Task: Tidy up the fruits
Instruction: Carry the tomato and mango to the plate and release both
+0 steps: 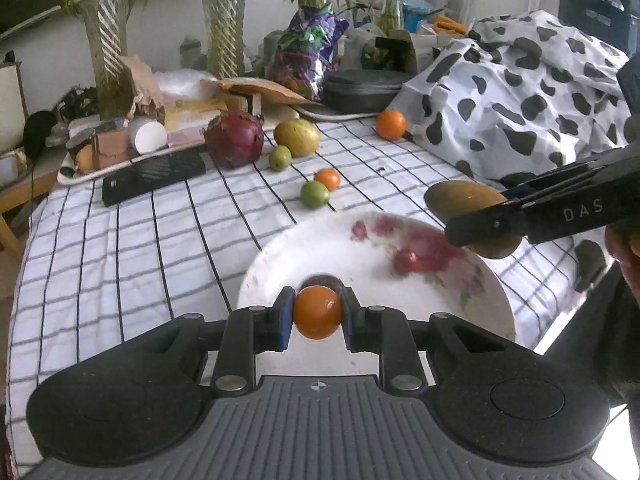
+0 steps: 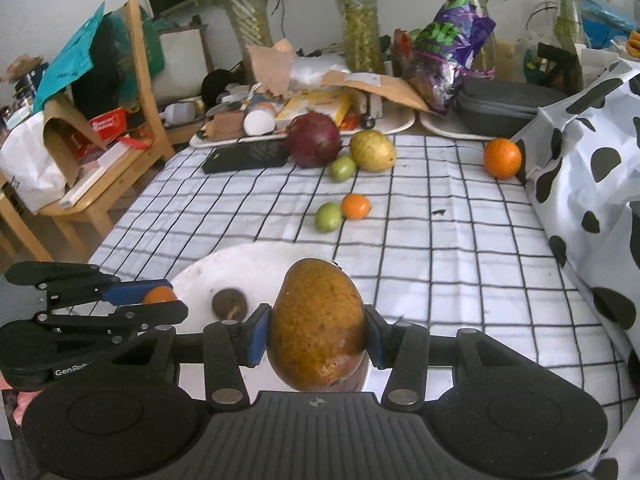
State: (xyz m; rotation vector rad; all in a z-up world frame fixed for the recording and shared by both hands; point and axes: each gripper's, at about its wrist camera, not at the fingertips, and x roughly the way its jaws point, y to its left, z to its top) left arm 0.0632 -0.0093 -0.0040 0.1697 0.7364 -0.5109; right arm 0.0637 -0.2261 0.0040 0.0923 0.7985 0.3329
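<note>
My left gripper point(image 1: 317, 312) is shut on a small orange fruit point(image 1: 317, 311), held above the near rim of a white floral plate point(image 1: 360, 248). My right gripper point(image 2: 318, 330) is shut on a brown-yellow mango point(image 2: 318, 324) over the plate's point(image 2: 248, 268) right side; in the left wrist view that mango point(image 1: 464, 200) hangs at the right in the black fingers point(image 1: 520, 220). A small dark round fruit point(image 2: 229, 304) lies on the plate. On the checked cloth further back lie two green fruits point(image 2: 328, 217) point(image 2: 343, 168), a small orange one point(image 2: 355, 206), a yellow-green mango point(image 2: 372, 150), a dark red dragon fruit point(image 2: 313, 140) and an orange point(image 2: 502, 157).
A black phone-like slab point(image 2: 244, 158) lies by the dragon fruit. Cluttered trays, boxes, a purple bag point(image 2: 448, 52) and glass vases point(image 2: 248, 12) line the back. A cow-print cloth heap point(image 2: 592, 160) bounds the right. A wooden chair point(image 2: 132, 128) with clutter stands left of the table.
</note>
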